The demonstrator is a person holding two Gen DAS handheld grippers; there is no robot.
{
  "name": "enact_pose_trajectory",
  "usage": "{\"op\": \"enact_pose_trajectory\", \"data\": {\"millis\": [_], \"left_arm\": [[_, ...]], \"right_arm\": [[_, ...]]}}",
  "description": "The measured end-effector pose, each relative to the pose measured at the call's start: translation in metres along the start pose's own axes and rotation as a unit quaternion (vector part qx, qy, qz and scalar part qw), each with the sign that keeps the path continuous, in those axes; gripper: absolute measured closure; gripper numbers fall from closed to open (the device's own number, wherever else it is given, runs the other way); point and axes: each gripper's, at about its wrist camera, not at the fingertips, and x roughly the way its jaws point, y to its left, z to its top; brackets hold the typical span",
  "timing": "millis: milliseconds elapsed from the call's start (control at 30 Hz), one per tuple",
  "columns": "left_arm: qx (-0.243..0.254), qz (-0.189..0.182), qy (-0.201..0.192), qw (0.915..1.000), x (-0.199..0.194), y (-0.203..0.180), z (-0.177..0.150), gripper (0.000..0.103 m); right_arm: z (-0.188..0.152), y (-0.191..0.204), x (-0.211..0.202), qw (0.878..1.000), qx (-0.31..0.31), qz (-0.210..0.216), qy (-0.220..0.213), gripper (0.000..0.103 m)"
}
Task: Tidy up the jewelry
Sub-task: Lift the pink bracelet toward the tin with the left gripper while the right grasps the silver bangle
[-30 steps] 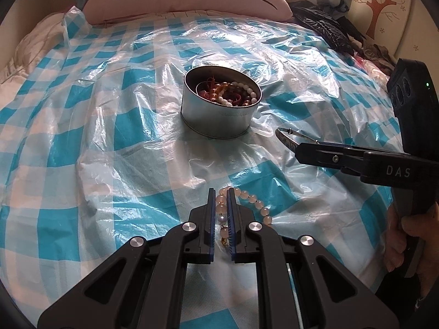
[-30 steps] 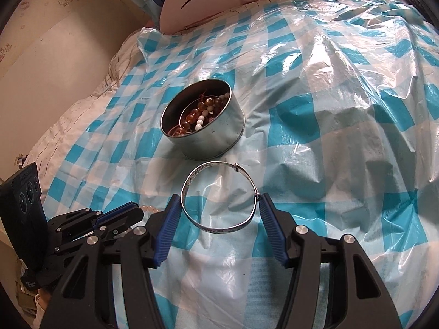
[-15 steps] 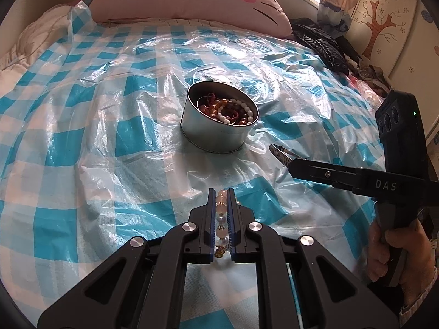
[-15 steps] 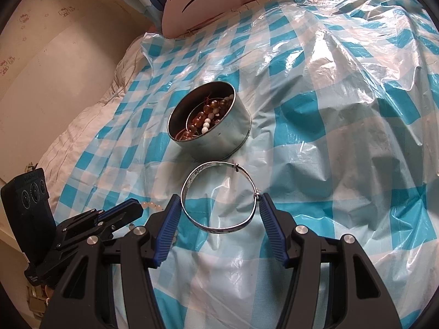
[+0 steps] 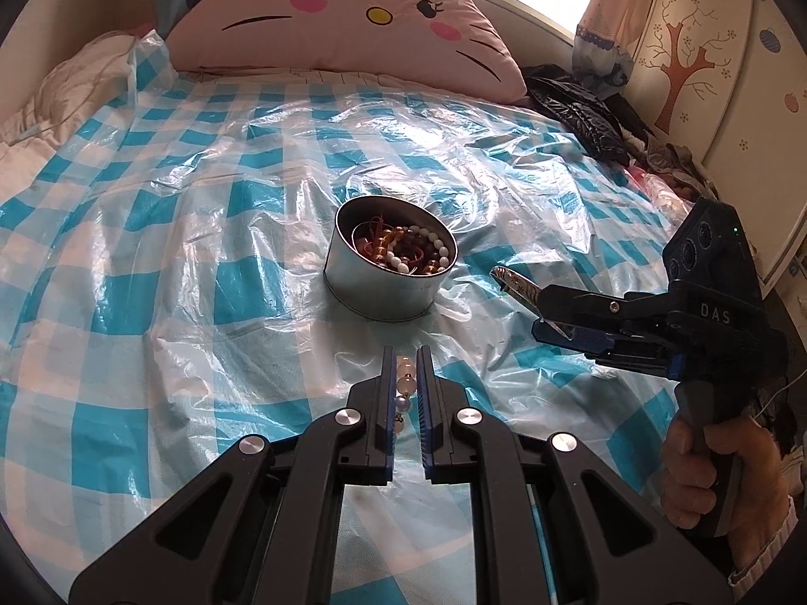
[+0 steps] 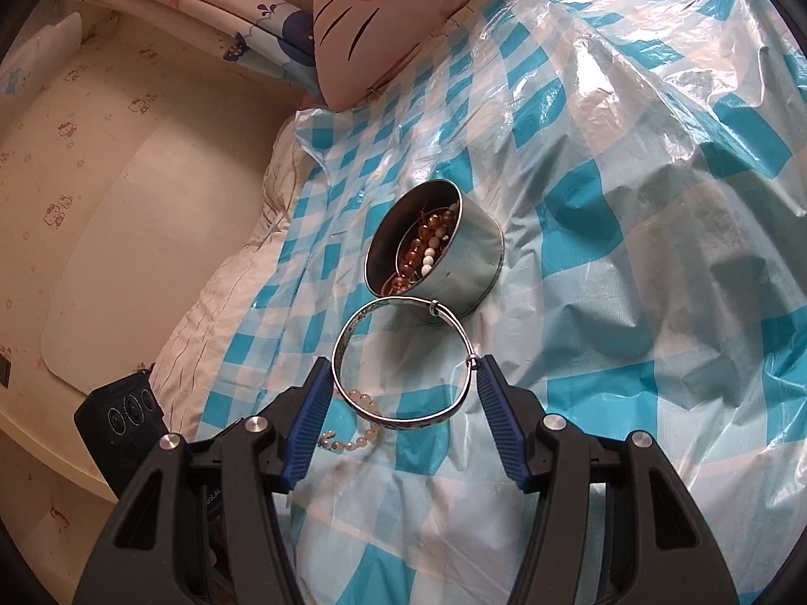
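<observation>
A round metal tin (image 5: 388,272) holding several bead bracelets stands on the blue-checked plastic sheet; it also shows in the right wrist view (image 6: 434,257). My left gripper (image 5: 403,378) is shut on a pale pink bead bracelet (image 5: 405,378), lifted off the sheet in front of the tin; its hanging beads show in the right wrist view (image 6: 353,433). My right gripper (image 6: 403,378) is shut on a thin silver bangle (image 6: 403,358), held flat across both fingers just short of the tin. In the left wrist view the bangle's end (image 5: 514,282) sticks out right of the tin.
A pink cat-face pillow (image 5: 343,25) lies at the head of the bed. Dark clothes (image 5: 585,111) are piled at the far right by a wardrobe. The bed's left edge drops to a cream wall panel (image 6: 126,227).
My left gripper lifted the bead bracelet off the sheet and rose. My right gripper rose and tilted with the bangle, moving closer to the tin.
</observation>
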Motion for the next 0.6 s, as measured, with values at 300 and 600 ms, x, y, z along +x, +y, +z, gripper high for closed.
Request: {"op": "enact_pose_trajectory", "data": {"millis": [300, 600], "left_arm": [[-0.037, -0.043, -0.056, 0.9969, -0.021, -0.005, 0.027, 0.095], [-0.068, -0.057, -0.093, 0.9917, -0.016, -0.003, 0.064, 0.095]], "right_arm": [[0.009, 0.015, -0.014, 0.997, -0.004, 0.043, -0.058, 0.045], [0.032, 0.023, -0.007, 0.991, 0.01, 0.094, -0.092, 0.045]]}}
